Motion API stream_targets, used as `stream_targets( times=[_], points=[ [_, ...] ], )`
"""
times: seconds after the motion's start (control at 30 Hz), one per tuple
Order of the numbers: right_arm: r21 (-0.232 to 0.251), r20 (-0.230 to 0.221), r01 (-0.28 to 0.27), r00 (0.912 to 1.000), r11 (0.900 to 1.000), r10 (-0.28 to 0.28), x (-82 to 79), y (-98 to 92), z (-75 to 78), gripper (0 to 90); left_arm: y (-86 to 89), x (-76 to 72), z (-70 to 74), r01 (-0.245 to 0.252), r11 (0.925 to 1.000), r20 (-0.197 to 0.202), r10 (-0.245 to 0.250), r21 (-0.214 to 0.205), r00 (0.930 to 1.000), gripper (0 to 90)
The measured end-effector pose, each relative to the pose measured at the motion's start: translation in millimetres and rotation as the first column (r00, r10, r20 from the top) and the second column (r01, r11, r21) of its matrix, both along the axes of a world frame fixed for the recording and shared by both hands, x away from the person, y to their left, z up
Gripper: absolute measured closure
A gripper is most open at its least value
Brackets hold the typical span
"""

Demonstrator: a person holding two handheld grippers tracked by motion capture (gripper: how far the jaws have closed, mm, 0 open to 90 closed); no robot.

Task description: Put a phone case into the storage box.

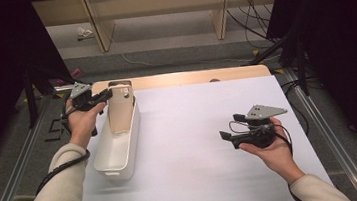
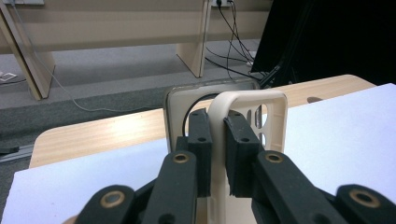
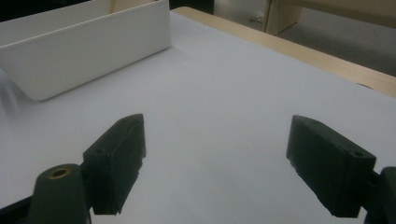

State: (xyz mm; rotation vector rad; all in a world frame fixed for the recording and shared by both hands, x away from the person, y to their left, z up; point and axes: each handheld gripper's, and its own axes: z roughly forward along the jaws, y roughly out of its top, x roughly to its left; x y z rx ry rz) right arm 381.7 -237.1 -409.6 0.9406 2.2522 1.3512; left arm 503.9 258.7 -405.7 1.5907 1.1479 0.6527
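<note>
A cream phone case (image 1: 121, 110) stands upright at the far end of the white bin (image 1: 117, 159). My left gripper (image 1: 107, 94) is shut on its upper side edge; in the left gripper view the black pads (image 2: 201, 140) squeeze the cream rim (image 2: 247, 97) from both sides. Right behind the case is a second, grey-edged case (image 2: 173, 108) with a black ring inside. My right gripper (image 1: 230, 126) hovers over the white sheet at the right. It is open, with nothing between its jaws (image 3: 215, 154). The bin's wall (image 3: 93, 51) lies beyond it.
A white sheet (image 1: 194, 129) covers most of the wooden table (image 1: 189, 77). Beyond the far edge are pale shelf legs (image 1: 101, 33) and loose cables (image 1: 250, 17) on the grey floor. Dark curtains flank both sides.
</note>
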Motion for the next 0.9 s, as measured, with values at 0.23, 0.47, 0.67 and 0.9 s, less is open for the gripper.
stream_targets(
  times=[0.23,0.47,0.67,0.9],
  points=[
    [0.000,0.001,0.000,1.0000,1.0000,0.000,0.2,-0.1,-0.1,20.5,-0.8,2.6,-0.5,0.004,0.9999,-0.003,-0.004,0.010,1.0000,81.6],
    [-0.001,0.001,-0.001,1.0000,1.0000,0.001,0.1,0.0,0.0,20.6,-1.5,4.5,-0.6,0.001,0.9998,-0.005,-0.001,0.018,1.0000,81.4],
    [-0.001,0.001,-0.001,1.0000,1.0000,0.001,0.3,-0.2,0.0,20.6,-0.9,6.4,-0.7,-0.003,0.9997,-0.011,0.003,0.025,0.9999,80.9],
    [-0.001,0.000,0.001,1.0000,1.0000,-0.001,0.3,-0.4,0.1,20.6,-1.8,8.5,-0.1,-0.003,0.9986,-0.014,0.003,0.052,0.9999,80.0]
  ],
)
